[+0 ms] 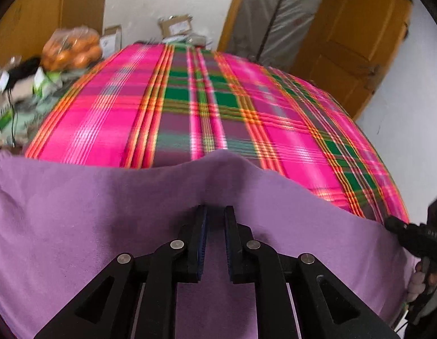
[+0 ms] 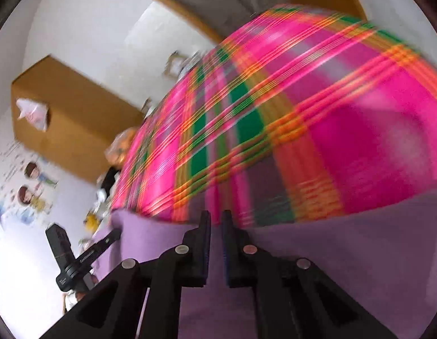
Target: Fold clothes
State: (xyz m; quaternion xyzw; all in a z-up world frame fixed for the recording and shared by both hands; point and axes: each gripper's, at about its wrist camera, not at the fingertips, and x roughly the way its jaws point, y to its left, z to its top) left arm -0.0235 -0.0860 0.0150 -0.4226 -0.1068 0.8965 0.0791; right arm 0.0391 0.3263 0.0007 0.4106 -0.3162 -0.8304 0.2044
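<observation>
Both grippers held one edge of a soft lilac fleece cloth (image 1: 77, 212) above a surface spread with a pink, green and orange plaid cover (image 1: 190, 99) (bed or worktop, could not tell which). The left gripper (image 1: 215, 212) had its jaws nearly together, with the lilac edge humped up just beyond the tips and cloth lying between the fingers; it read as a pinch on the cloth. The right gripper (image 2: 216, 216) looked the same in its own view, fingers close, lilac cloth (image 2: 345, 254) running past both sides. In the left view the right gripper appeared at the cloth's far right end, so the two pinches sat well apart along that edge.

The cloth sagged between the pinch points and hung below the cameras; how much lay on the cover was hidden. Both views were smeared by motion.

Judged as a carried edge, mid-fold. To do it well: keep both pinches level, hold the edge taut enough to flatten the sag, bring it over squarely to the opposite edge, and lower both ends together. Risk: fleece slipping out of a shallow pinch.

Clutter at the far left, a bag of orange fruit (image 1: 71, 48) and small cardboard boxes (image 1: 176, 26), stayed clear of the cloth.
</observation>
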